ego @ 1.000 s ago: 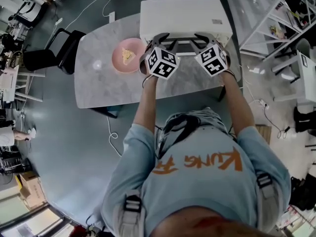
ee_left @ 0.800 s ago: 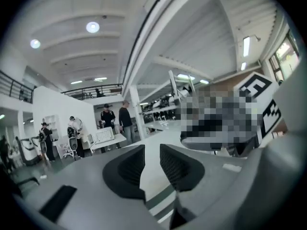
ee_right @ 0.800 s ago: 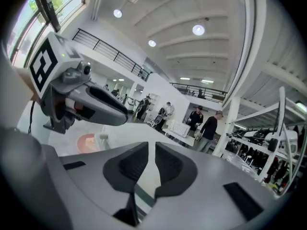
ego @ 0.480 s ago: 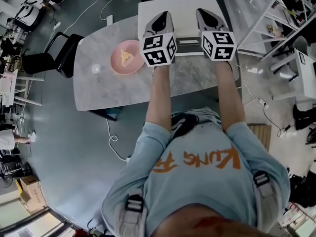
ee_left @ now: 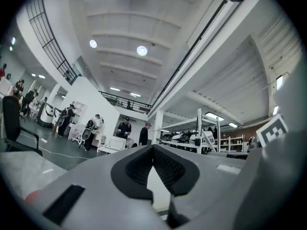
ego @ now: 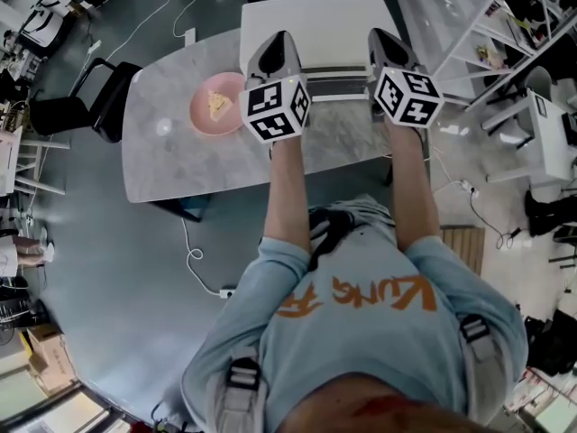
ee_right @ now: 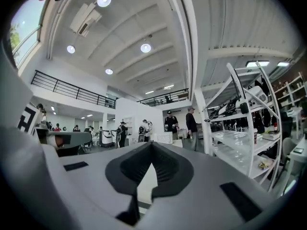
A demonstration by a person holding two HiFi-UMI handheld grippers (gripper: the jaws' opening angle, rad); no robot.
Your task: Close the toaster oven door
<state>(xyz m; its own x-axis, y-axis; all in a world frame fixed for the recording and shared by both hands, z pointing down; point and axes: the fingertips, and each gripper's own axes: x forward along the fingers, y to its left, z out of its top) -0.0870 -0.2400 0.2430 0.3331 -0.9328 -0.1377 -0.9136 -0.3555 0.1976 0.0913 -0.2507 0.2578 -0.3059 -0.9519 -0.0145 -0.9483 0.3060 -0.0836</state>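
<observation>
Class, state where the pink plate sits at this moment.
In the head view, the pink plate sits on the grey table, just left of the white toaster oven.

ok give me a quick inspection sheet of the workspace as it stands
surface: grey marble table, holding the oven and a plate
job's things: white toaster oven at the far edge; door looks shut, hard to confirm from above
clutter: pink plate with a piece of food, left of the oven
grippers: left tongs and right tongs both shut, nothing between them, held up in front of the oven
cables: white cable on the floor by the table
surroundings: black chair left, white shelving right, people far off
</observation>
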